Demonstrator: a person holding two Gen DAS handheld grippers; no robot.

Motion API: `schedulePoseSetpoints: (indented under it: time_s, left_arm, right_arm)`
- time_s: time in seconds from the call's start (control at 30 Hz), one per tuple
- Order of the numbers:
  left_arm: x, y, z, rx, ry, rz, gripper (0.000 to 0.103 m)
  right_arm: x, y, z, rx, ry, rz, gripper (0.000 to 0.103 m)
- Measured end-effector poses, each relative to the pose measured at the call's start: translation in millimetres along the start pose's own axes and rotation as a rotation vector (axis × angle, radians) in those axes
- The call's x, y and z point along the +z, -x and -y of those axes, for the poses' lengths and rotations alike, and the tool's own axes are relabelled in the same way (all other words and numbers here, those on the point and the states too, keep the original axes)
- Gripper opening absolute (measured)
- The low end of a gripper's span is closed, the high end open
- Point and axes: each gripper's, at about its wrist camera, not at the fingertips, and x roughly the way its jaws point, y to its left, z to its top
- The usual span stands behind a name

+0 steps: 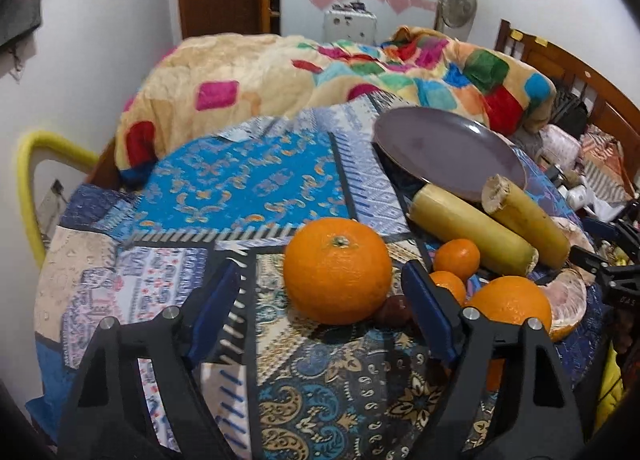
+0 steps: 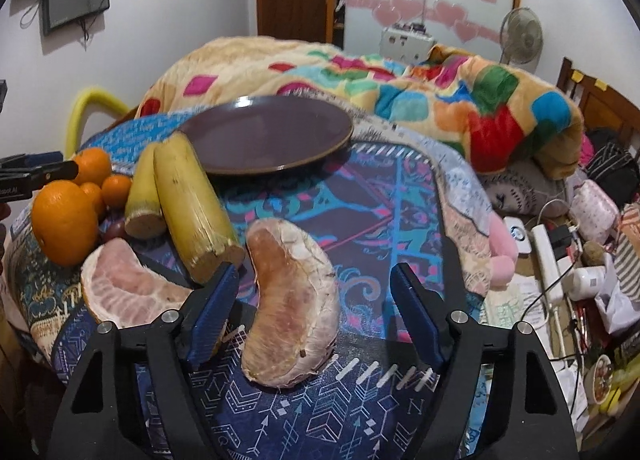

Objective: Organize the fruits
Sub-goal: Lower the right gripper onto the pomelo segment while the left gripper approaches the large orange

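Note:
My left gripper point(image 1: 320, 292) is open, its blue pads on either side of a big orange point(image 1: 337, 270) on the patterned cloth. A second orange point(image 1: 512, 306), two small mandarins point(image 1: 457, 259), two yellow cane-like pieces point(image 1: 472, 228) and a pomelo wedge point(image 1: 568, 302) lie to its right. My right gripper point(image 2: 314, 298) is open around a standing pomelo wedge point(image 2: 292, 302). Another pomelo wedge point(image 2: 128, 292), the cane pieces point(image 2: 192, 203) and the oranges point(image 2: 64, 221) lie to its left. An empty purple plate point(image 2: 264, 135) sits behind; it also shows in the left wrist view point(image 1: 448, 147).
A colourful quilt point(image 2: 400, 83) is heaped behind the round table. A yellow chair back point(image 1: 28, 179) stands at the left edge. Clutter with a power strip point(image 2: 548, 260) lies to the right. The left gripper point(image 2: 32, 175) shows at the left edge of the right wrist view.

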Motion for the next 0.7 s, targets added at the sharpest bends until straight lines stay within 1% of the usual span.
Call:
schedulePoseSetpoints:
  time_s: [0.07, 0.17, 0.27, 0.3, 0.33, 0.37, 0.47, 0.53, 0.63, 0.7]
  left_arm:
    - [2, -4, 0, -0.019, 0.005, -0.009, 0.083]
    - [7, -9, 0, -0.037, 0.008, -0.021, 0.083]
    - [13, -13, 1, -0.038, 0.003, -0.027, 0.083]
    - [14, -14, 1, -0.032, 0.001, -0.027, 0.082]
    - [16, -15, 1, -0.02, -0.003, -0.03, 0.077]
    - [18, -17, 1, -0.006, -0.009, -0.037, 0.075]
    - [20, -19, -3, -0.025, -0.003, -0.055, 0.075]
    - [19, -20, -1, -0.024, -0.017, -0.064, 0.074]
    - [17, -25, -5, -0.085, 0.012, -0.102, 0.074]
    - [15, -32, -14, -0.118, 0.065, -0.138, 0.074]
  right_arm:
    - [0, -5, 0, 0.003, 0.012, -0.025, 0.074]
    - [2, -12, 1, 0.013, 0.02, -0.057, 0.066]
    - [4, -16, 3, 0.021, 0.022, -0.069, 0.065]
    - [5, -16, 4, 0.025, 0.025, -0.071, 0.064]
    - [5, -16, 4, 0.029, 0.03, -0.072, 0.064]
    - [4, -15, 4, 0.031, 0.034, -0.073, 0.063]
    - [4, -15, 3, 0.039, 0.047, -0.073, 0.053]
    - [4, -14, 2, 0.041, 0.056, -0.075, 0.045]
    - [3, -12, 1, 0.043, 0.066, -0.079, 0.039]
    - [2, -11, 1, 0.038, 0.07, -0.079, 0.038]
